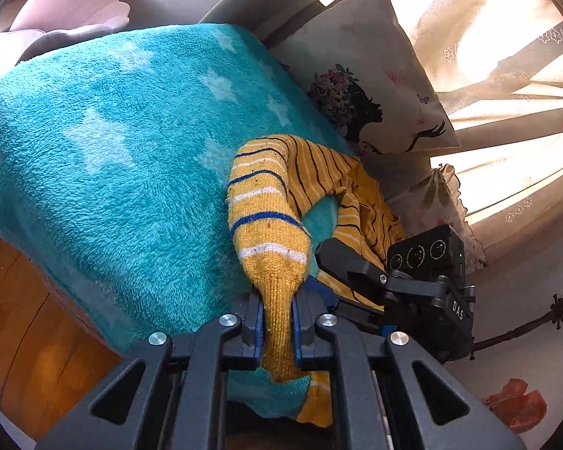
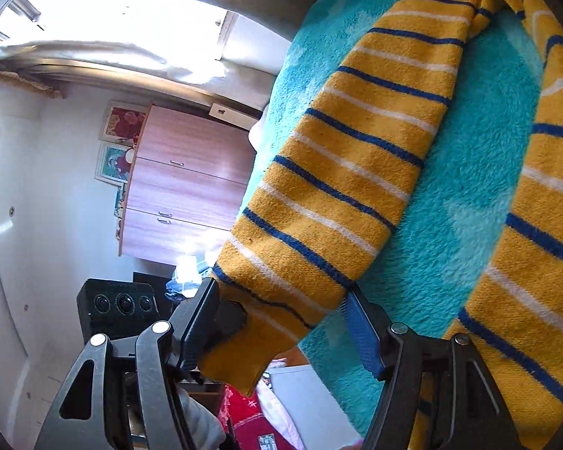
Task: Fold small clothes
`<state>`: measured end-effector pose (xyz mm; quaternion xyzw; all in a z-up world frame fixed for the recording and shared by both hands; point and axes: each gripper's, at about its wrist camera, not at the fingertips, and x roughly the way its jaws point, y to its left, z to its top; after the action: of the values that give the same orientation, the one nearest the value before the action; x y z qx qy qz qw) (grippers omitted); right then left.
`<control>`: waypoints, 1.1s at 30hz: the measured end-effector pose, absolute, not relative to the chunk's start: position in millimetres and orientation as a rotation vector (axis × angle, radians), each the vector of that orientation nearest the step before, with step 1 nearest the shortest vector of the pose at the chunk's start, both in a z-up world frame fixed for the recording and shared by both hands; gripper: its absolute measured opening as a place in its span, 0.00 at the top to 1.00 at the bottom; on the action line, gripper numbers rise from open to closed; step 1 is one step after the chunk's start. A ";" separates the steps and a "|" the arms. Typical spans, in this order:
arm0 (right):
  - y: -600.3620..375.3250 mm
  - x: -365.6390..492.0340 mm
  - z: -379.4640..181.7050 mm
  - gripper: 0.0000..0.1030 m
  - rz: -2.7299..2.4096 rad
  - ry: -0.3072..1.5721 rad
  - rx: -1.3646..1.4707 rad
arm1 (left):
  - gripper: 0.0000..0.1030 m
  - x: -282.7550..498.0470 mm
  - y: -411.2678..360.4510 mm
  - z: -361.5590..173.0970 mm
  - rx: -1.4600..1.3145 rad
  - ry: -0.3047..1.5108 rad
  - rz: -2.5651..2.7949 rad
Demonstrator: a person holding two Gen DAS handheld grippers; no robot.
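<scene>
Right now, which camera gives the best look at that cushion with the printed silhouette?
The left wrist view. The printed cushion shows almost whole there, propped beyond the turquoise blanket and the striped yellow sweater. The right wrist view does not show it: sweater, blanket and the far wall fill that picture.

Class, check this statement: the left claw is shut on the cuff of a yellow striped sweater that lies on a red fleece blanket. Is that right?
Not quite. The blanket is teal, not red, as the left wrist view shows. The rest holds: the left claw is shut on the cuff of the yellow striped sweater lying on it.
</scene>
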<state>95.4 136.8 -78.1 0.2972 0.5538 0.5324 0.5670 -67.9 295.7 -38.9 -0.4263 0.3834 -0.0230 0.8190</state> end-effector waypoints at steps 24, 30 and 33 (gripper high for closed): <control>-196.7 231.2 24.1 0.88 0.393 0.957 0.120 | 0.50 3.8 200.3 -13.7 -0.665 0.904 -0.175; -277.9 233.8 -23.9 0.66 0.261 0.943 0.306 | 0.47 15.9 171.6 -9.4 -0.590 0.928 -0.173; -289.6 226.4 -31.3 0.66 0.271 0.926 0.331 | 0.47 24.9 162.6 -10.0 -0.563 0.946 -0.163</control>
<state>226.4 -289.6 -31.3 0.1584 0.4433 0.1299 0.8727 24.9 162.6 -10.0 -0.2673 0.4488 -0.0771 0.8492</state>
